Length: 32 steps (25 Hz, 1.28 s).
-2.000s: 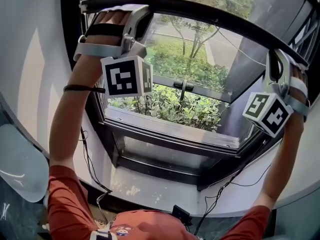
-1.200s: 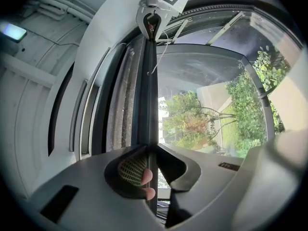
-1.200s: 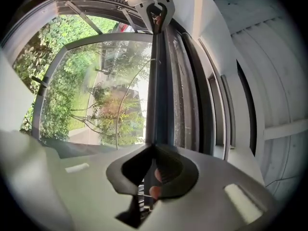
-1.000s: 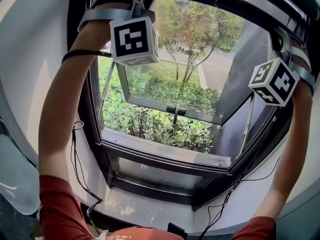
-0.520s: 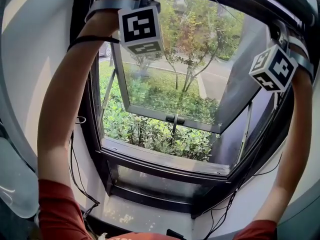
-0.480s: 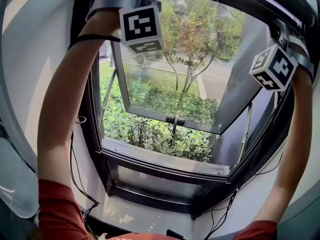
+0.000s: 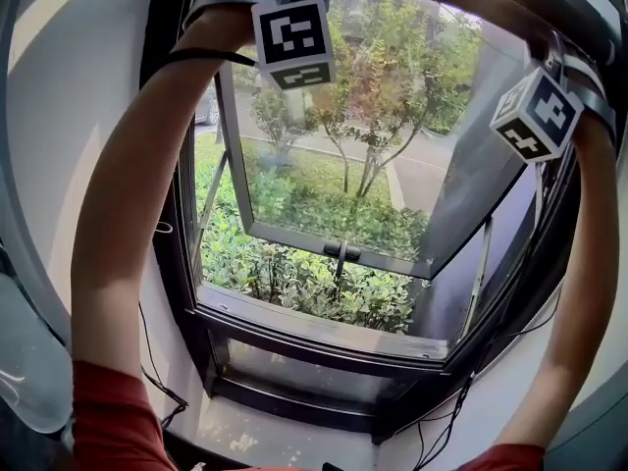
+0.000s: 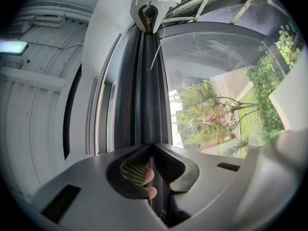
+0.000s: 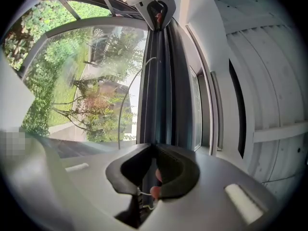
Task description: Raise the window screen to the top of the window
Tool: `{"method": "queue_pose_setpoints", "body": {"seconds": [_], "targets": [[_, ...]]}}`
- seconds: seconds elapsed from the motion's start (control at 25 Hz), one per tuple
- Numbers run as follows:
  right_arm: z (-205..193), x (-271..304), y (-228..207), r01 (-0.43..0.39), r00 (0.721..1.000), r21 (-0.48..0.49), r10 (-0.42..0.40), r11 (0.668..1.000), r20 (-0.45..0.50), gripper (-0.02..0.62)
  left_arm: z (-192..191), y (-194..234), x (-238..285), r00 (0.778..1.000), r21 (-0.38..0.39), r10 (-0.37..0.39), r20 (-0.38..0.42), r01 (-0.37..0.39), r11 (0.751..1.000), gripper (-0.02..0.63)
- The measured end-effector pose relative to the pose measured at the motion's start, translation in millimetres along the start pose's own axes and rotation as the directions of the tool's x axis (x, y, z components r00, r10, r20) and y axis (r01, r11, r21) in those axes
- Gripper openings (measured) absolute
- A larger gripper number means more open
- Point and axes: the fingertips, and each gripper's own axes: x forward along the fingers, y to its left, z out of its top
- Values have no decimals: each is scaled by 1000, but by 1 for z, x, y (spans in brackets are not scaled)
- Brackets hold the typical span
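The window screen's dark bottom rail runs across the top of the window opening, and both grippers grip it from below. My left gripper is shut on the rail, with a strip of mesh showing behind its jaws. The right gripper is shut on the same rail further along. Each gripper view shows the other gripper at the rail's far end. In the head view both arms reach high; the left marker cube and the right marker cube show, and the fingertips are out of sight above.
An outward-tilted glass sash with a handle stands beyond the opening, with bushes and trees behind it. The dark window frame and sill lie below. Thin cables hang by the left side of the frame. White wall flanks both sides.
Both arms have risen with the rail. It has gone from across the upper glass to the top edge of the head view, uncovering more of the window below.
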Motion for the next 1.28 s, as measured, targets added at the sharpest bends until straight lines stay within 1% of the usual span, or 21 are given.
{"method": "queue_pose_setpoints", "body": {"seconds": [0.2,0.32,0.4,0.68,0.76,0.92,1.0,1.12,1.2,1.28], "targets": [[-1,10,-8,10,1000,9,-10,1000,-17,41,2,8,10,1000,4,14,-27,-14,1000,38],[-2,12,-10,-3,1000,15,3,1000,-26,41,2,11,13,999,8,21,-30,-20,1000,37],[-1,12,-12,-8,1000,19,9,1000,-26,41,1,12,14,999,-1,16,-34,-16,1000,38],[-1,12,-12,15,999,17,-14,1000,-29,41,1,12,14,999,-13,7,-33,-8,1000,38],[-1,11,-13,27,999,17,-26,1000,-30,41,2,13,13,999,-35,0,-32,-1,999,37],[0,9,-13,49,999,40,-48,998,-12,51,3,13,7,1000,-106,-5,-13,3,994,37],[0,7,-11,40,999,51,-40,998,-5,63,6,15,3,1000,-142,6,5,-5,990,37],[1,1,-9,20,1000,67,-20,998,2,81,11,21,-7,999,-176,35,31,-29,984,38],[4,-5,-7,20,1000,72,-21,997,13,81,13,24,-16,998,-210,46,44,-36,977,38],[7,-13,-6,26,999,72,-28,997,30,84,15,22,-25,997,-271,43,59,-26,962,38]]}}
